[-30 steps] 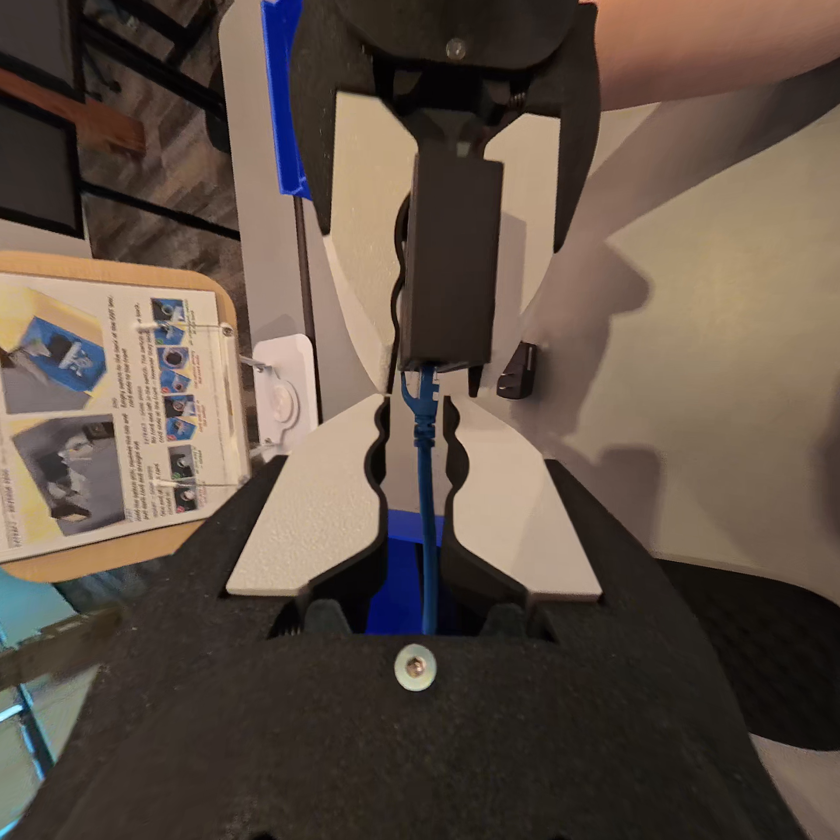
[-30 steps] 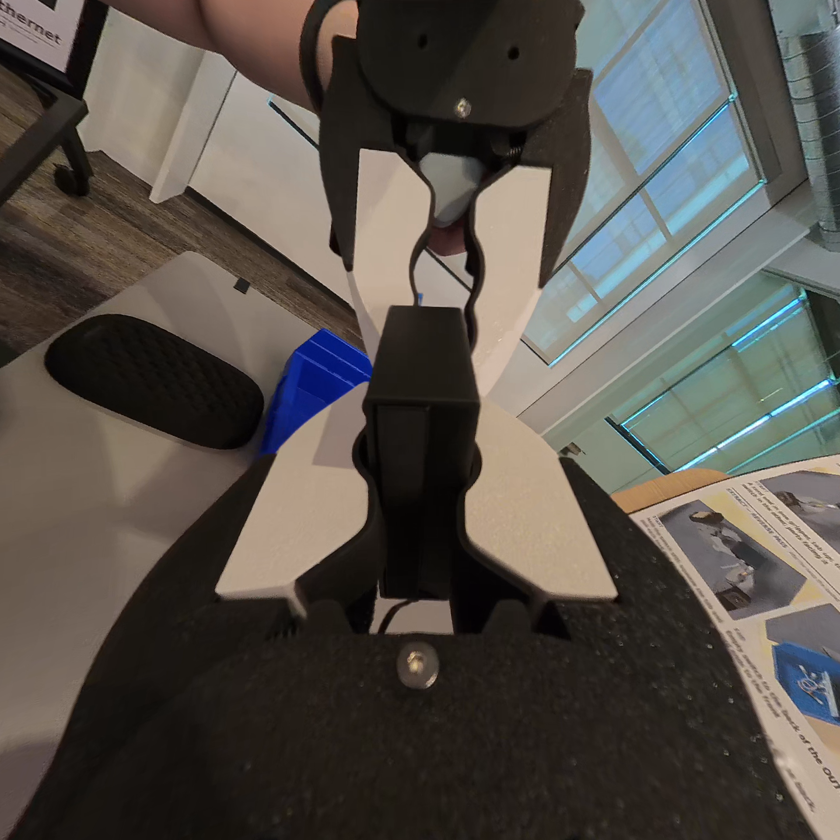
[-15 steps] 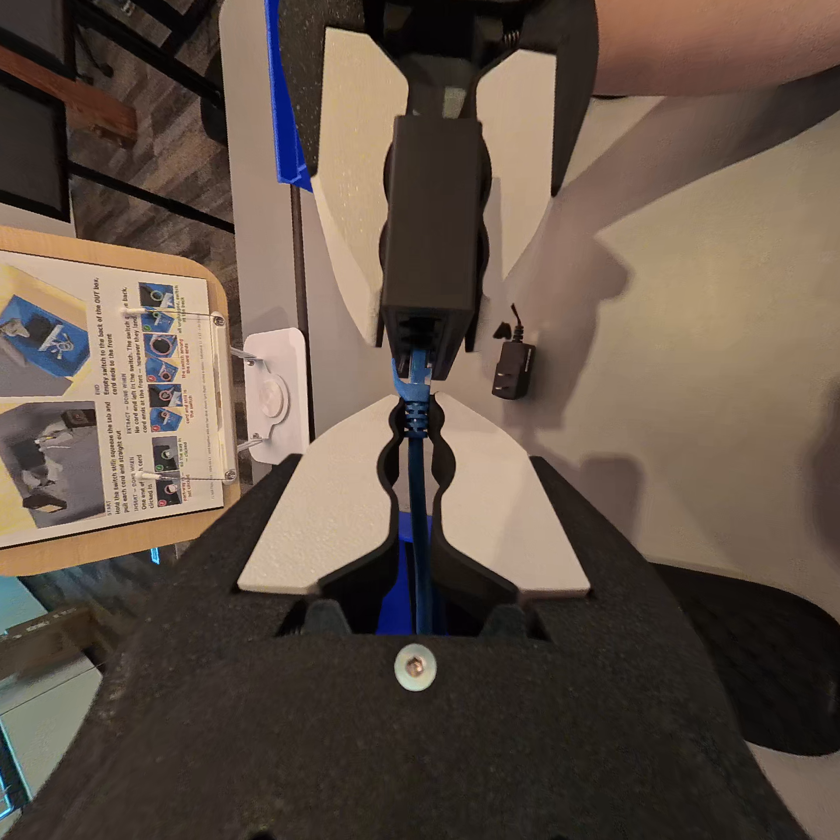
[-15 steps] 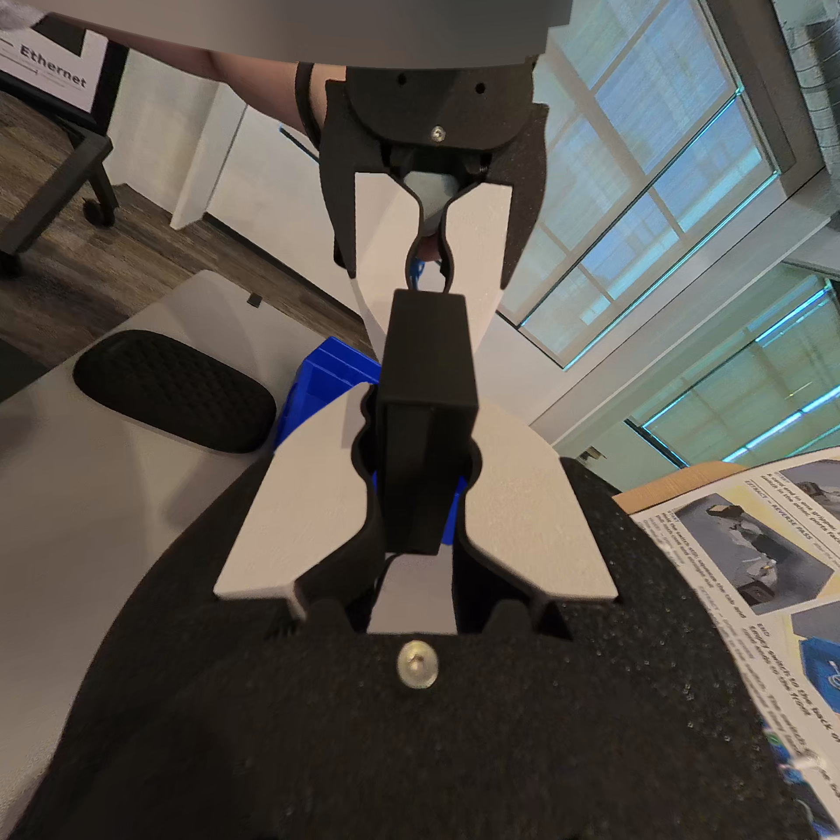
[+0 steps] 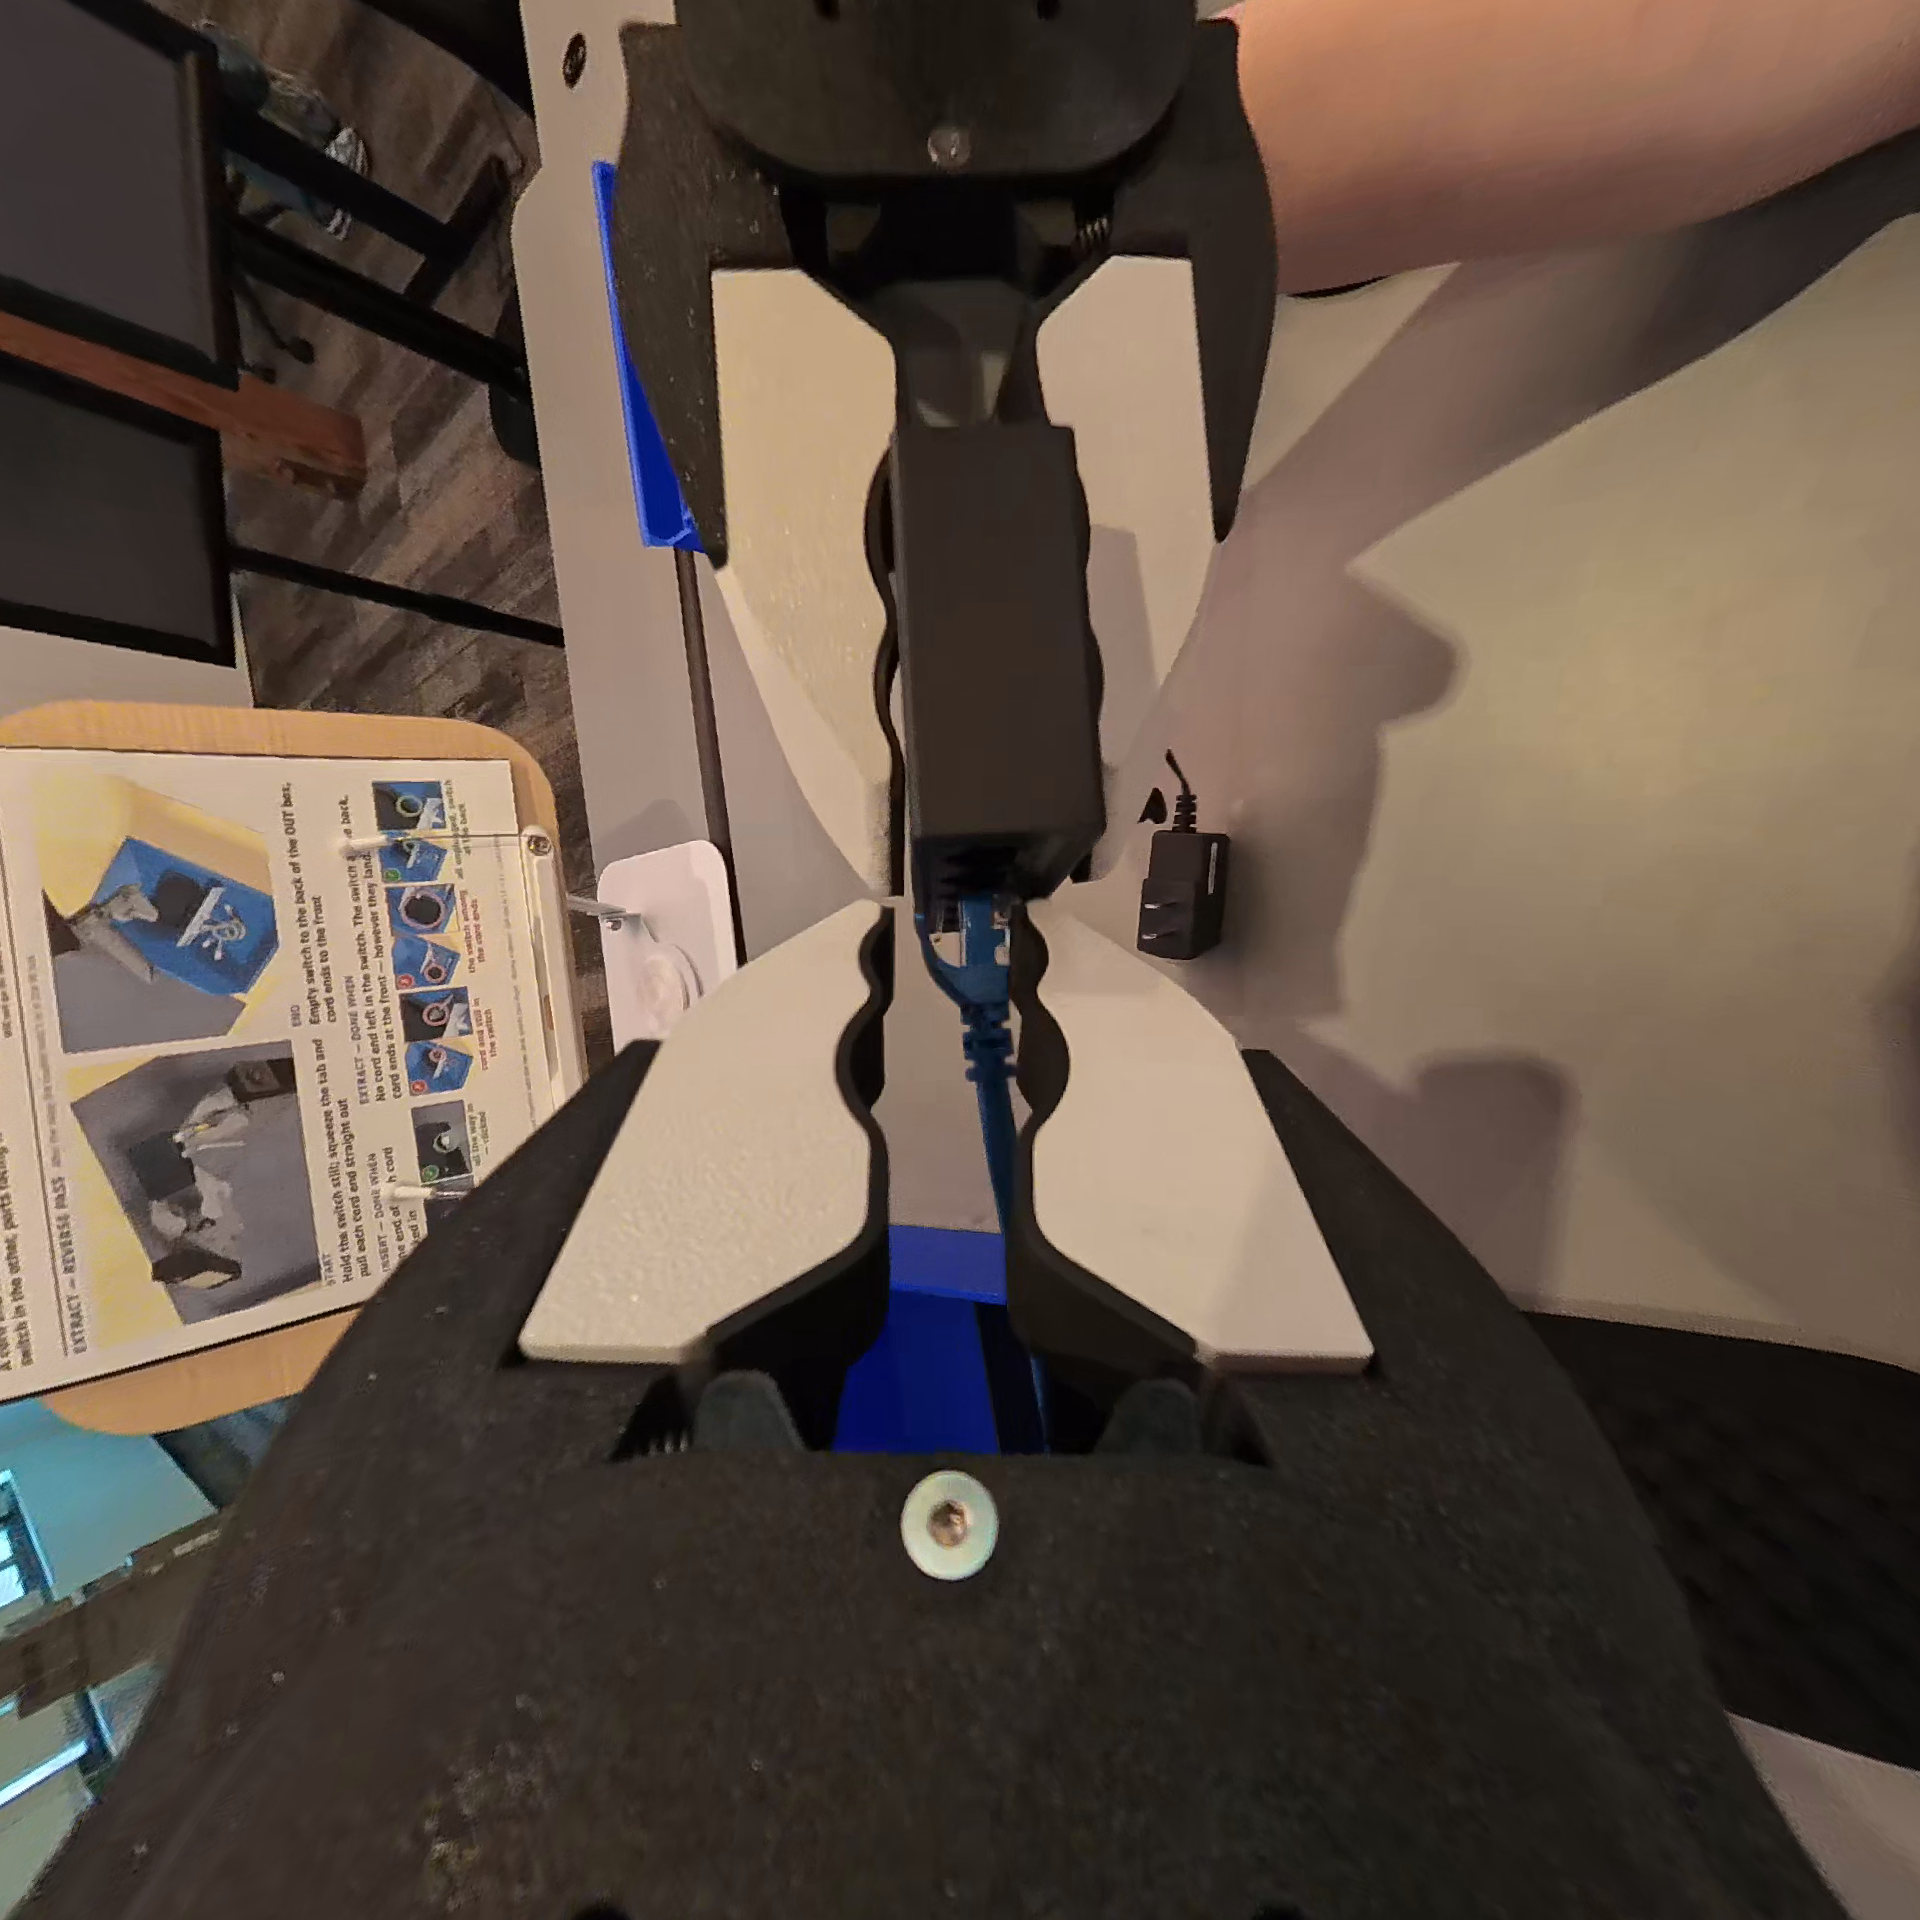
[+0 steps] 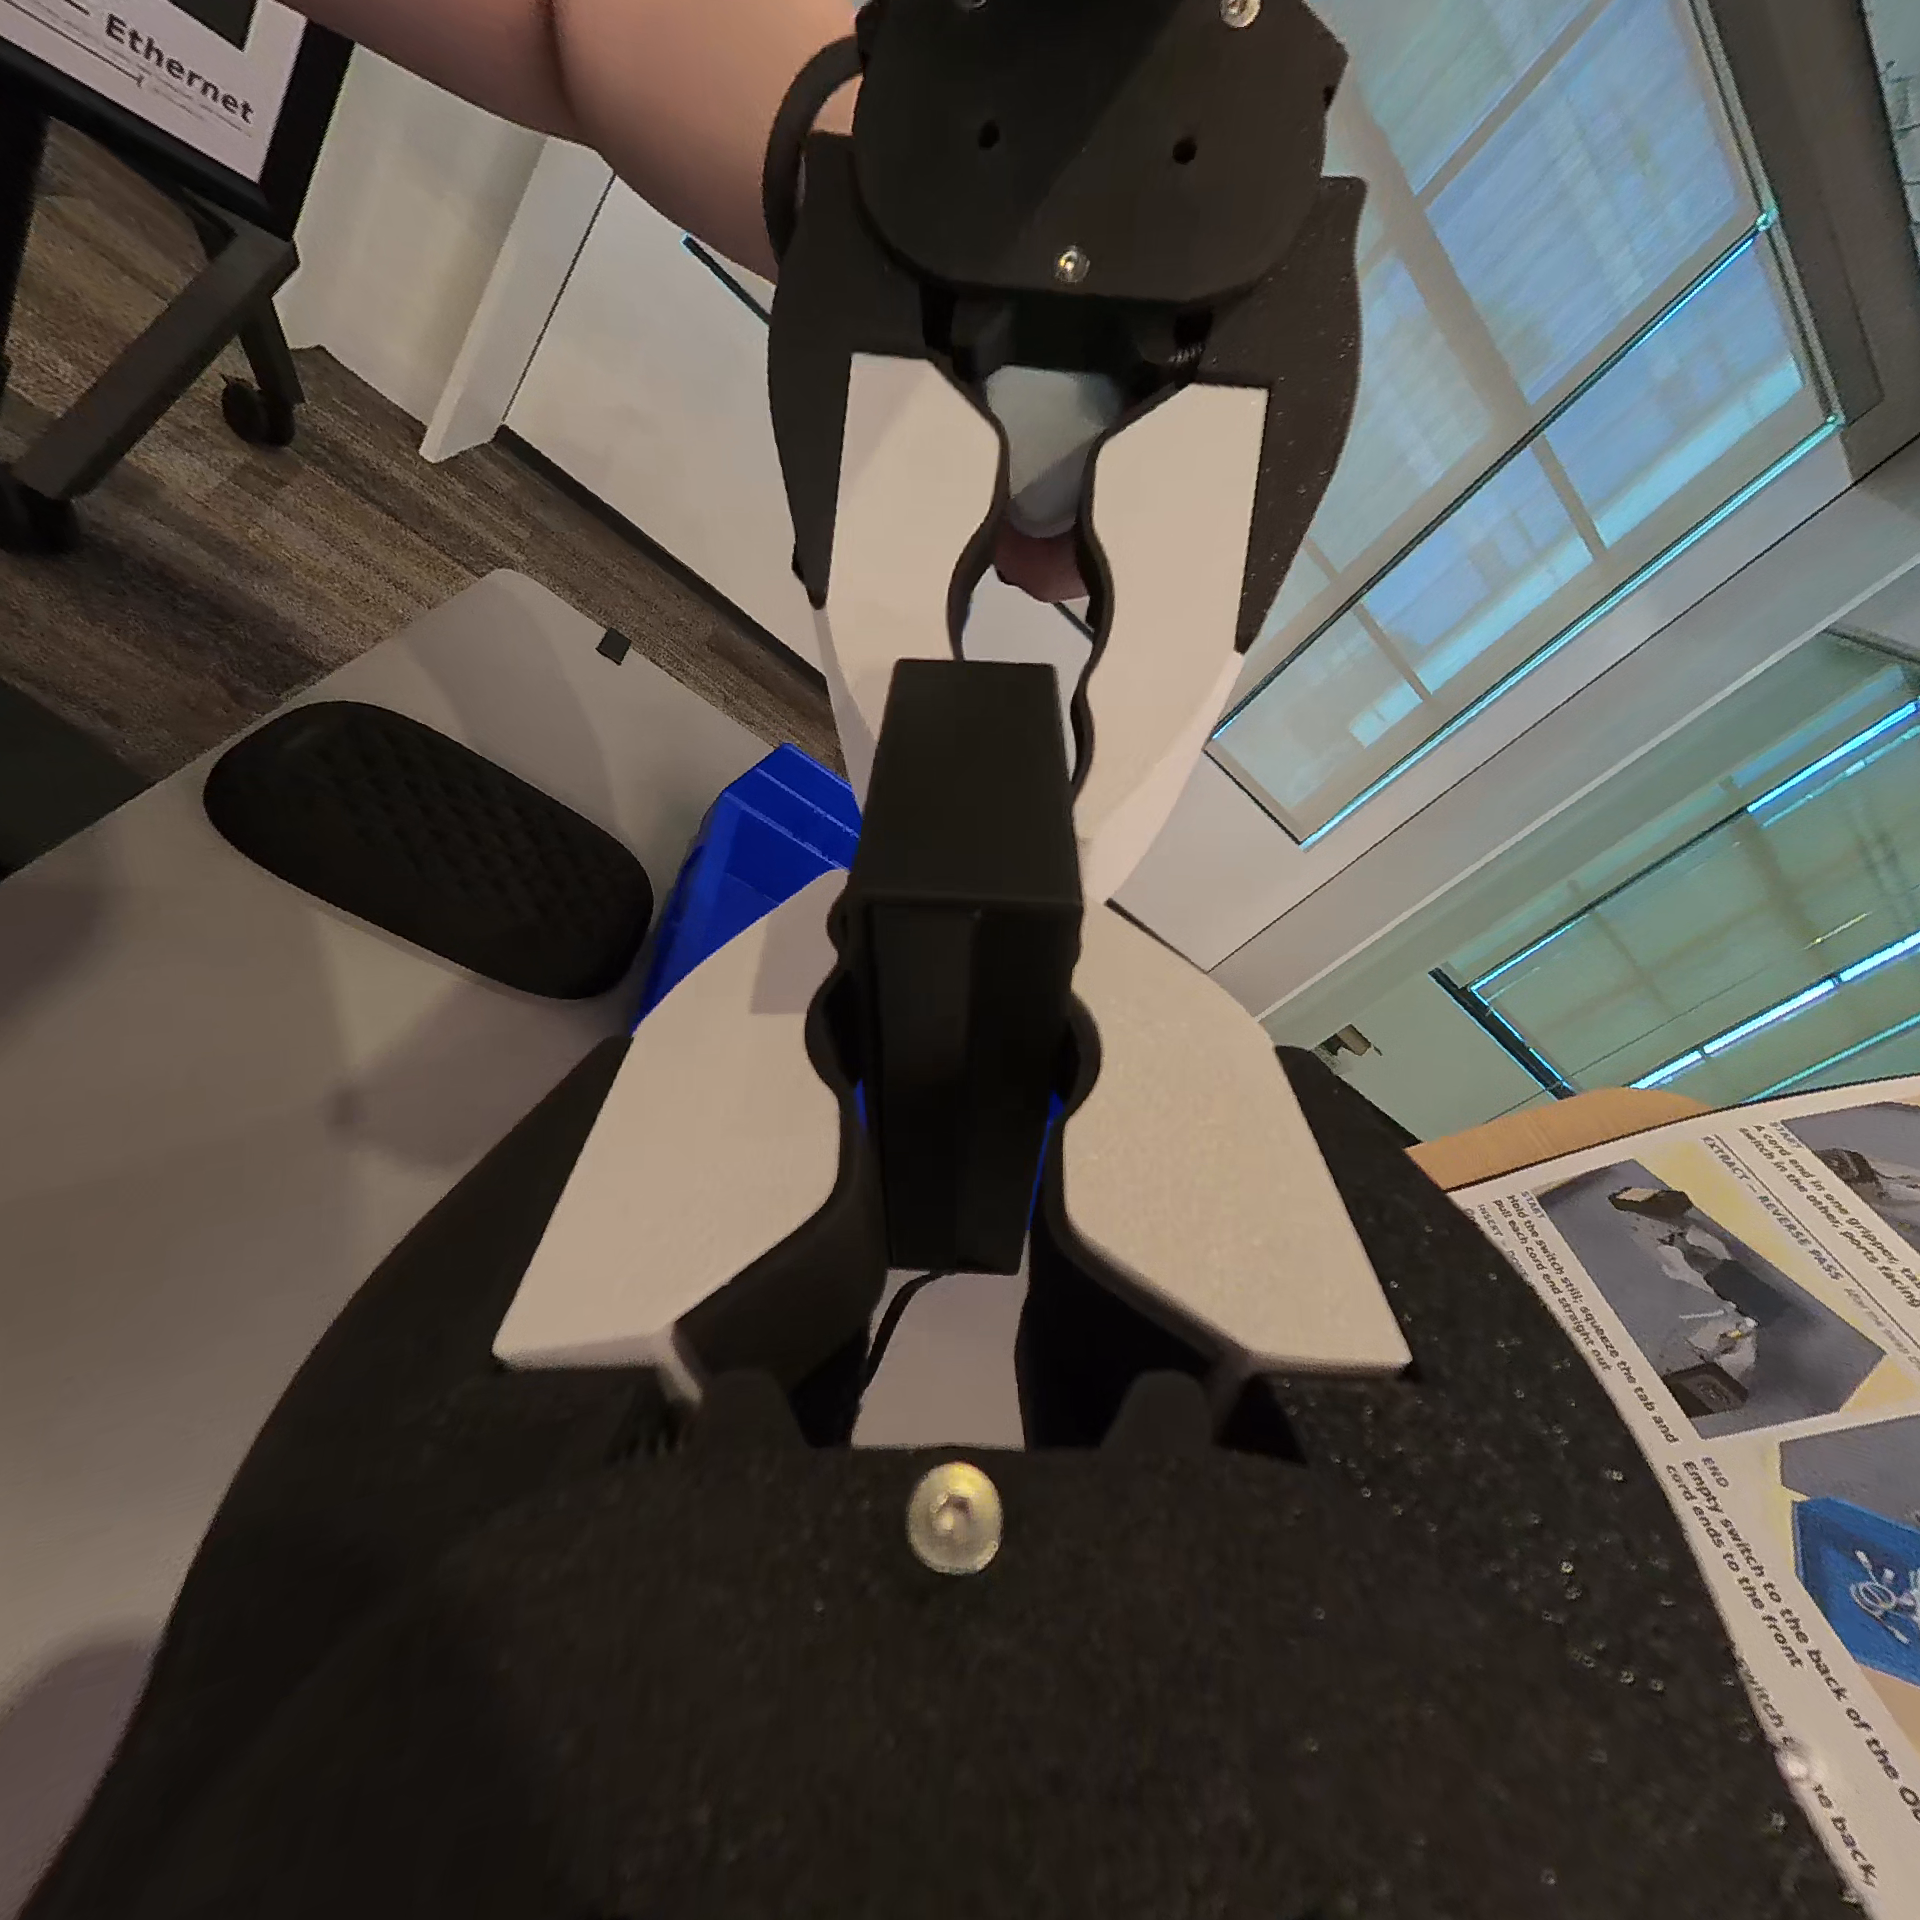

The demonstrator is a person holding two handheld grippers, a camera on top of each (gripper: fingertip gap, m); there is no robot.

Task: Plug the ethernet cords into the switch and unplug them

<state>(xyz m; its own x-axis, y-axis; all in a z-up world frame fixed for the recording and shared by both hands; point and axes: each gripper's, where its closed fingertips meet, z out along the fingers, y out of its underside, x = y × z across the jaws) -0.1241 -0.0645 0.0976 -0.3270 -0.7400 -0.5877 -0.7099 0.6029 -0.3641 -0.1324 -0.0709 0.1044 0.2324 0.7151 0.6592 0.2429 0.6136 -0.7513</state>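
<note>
Now blue cord [image 5: 982,1049] lies between left hand-held gripper's [image 5: 951,920] fingers.

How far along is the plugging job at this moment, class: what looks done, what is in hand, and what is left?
Done: the right gripper clamps the black switch, presenting its ports. In hand: the blue ethernet cord has its plug at the switch's port face, between the left gripper's parted fingers; whether it is fully seated cannot be told. Left: any further cords, then unplugging. The black power adapter lies unused on the table.

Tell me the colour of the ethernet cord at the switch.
Blue; the ethernet cord shows best in the left wrist view, at the black switch.
</note>
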